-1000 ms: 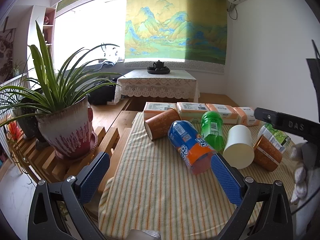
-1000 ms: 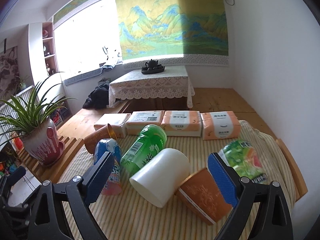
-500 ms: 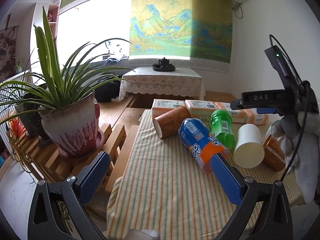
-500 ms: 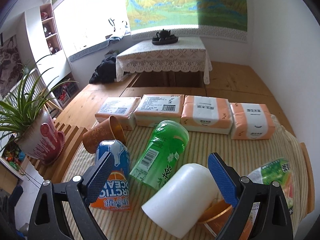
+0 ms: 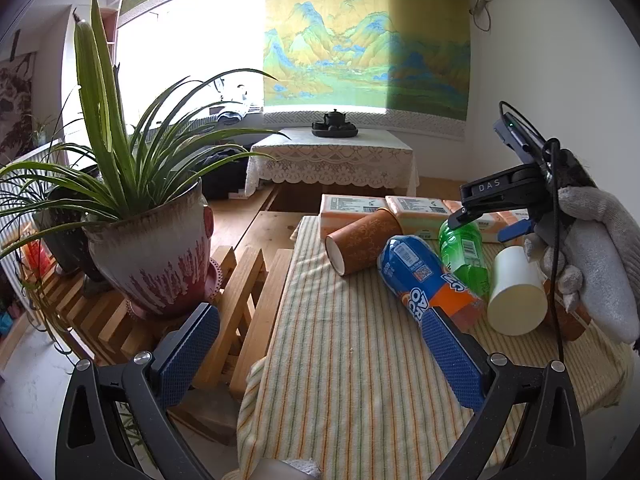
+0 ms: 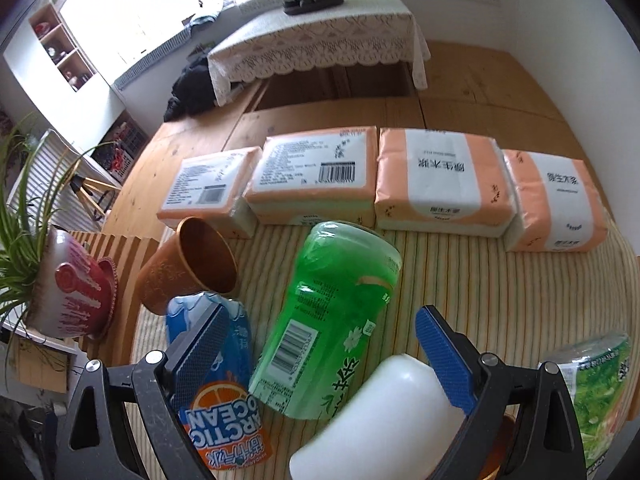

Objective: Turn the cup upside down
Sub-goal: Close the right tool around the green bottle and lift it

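Note:
A white cup (image 5: 518, 292) (image 6: 380, 420) lies on its side on the striped cloth, mouth toward the left wrist camera. A brown patterned cup (image 5: 360, 240) (image 6: 188, 268) also lies on its side, further left. Another brown cup (image 5: 568, 320) is mostly hidden behind the white one. My right gripper (image 5: 484, 226) (image 6: 322, 316) hangs open above the green bottle (image 6: 332, 320), with the white cup's closed end just inside its right finger. My left gripper (image 5: 318, 320) is open over bare cloth, holding nothing.
A blue soda bottle (image 5: 424, 280) and a second green bottle (image 6: 596, 392) lie among the cups. Several tissue packs (image 6: 440, 180) line the far table edge. A potted plant (image 5: 152, 256) stands on a slatted wooden rack to the left. A gloved hand (image 5: 596, 264) holds the right gripper.
The right gripper has moved forward and tilted down over the bottles and the white cup. The left gripper has drawn back slightly. No object has moved.

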